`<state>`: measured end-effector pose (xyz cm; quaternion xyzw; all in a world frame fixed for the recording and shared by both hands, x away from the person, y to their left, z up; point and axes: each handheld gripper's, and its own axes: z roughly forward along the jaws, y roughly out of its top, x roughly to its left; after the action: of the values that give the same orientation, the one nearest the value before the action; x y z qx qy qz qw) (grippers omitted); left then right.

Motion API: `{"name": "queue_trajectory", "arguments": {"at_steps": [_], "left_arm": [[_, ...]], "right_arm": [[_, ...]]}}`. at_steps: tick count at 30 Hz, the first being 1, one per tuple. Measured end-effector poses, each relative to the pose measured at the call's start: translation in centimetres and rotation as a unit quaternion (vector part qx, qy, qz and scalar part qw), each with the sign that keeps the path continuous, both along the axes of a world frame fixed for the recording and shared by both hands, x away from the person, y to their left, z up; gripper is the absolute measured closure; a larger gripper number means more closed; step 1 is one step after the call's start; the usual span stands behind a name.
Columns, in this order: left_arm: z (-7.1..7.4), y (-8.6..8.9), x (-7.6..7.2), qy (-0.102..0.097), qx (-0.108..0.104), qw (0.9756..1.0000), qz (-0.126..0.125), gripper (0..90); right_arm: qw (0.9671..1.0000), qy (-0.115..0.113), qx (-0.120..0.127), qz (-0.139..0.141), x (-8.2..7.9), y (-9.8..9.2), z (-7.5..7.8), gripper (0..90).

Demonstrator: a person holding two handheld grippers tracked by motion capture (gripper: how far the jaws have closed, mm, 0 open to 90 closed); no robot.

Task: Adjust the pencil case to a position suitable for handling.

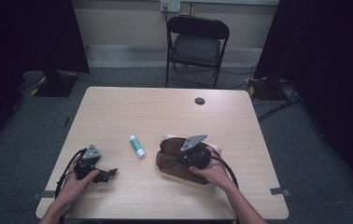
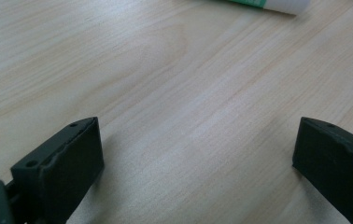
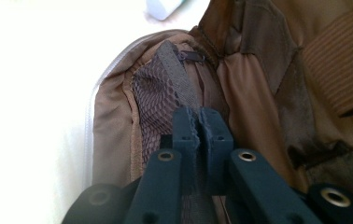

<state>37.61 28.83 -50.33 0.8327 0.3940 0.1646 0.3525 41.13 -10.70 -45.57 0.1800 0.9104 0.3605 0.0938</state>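
An open pouch [image 1: 169, 161], brown inside with a pale outer shell, lies on the table right of centre. My right gripper [image 1: 183, 161] reaches into it from the right. In the right gripper view the jaws [image 3: 199, 122] are shut on the banded edge of a brown mesh pocket [image 3: 153, 100] inside the pouch [image 3: 258, 79]. A white glue stick [image 1: 137, 146] with a green label lies just left of the pouch. My left gripper [image 1: 109, 173] rests near the front left of the table, open and empty [image 2: 198, 140], with the glue stick [image 2: 277, 3] beyond it.
The wooden table [image 1: 165, 107] has a round cable hole [image 1: 200, 101] at the back. A black folding chair [image 1: 197, 44] stands behind the table. Dark curtains hang at both sides, and cables lie on the floor at the right.
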Motion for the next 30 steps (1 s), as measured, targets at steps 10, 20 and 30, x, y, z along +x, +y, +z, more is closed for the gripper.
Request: {"name": "queue_trajectory", "arguments": {"at_steps": [10,20,30], "left_arm": [[0.0,0.0,0.0,0.0,0.0,1.0,0.0,1.2],[0.0,0.0,0.0,0.0,0.0,1.0,0.0,1.2],[0.0,0.0,0.0,0.0,0.0,1.0,0.0,1.2]], "right_arm": [[0.9997,0.02,0.013,0.011,-0.5,-0.4,0.0,77.3],[0.9991,0.025,0.024,-0.023,-1.0,-0.9,0.0,62.3],[0.998,0.009,0.038,-0.049,-2.3,-1.8,0.8,53.9]]}}
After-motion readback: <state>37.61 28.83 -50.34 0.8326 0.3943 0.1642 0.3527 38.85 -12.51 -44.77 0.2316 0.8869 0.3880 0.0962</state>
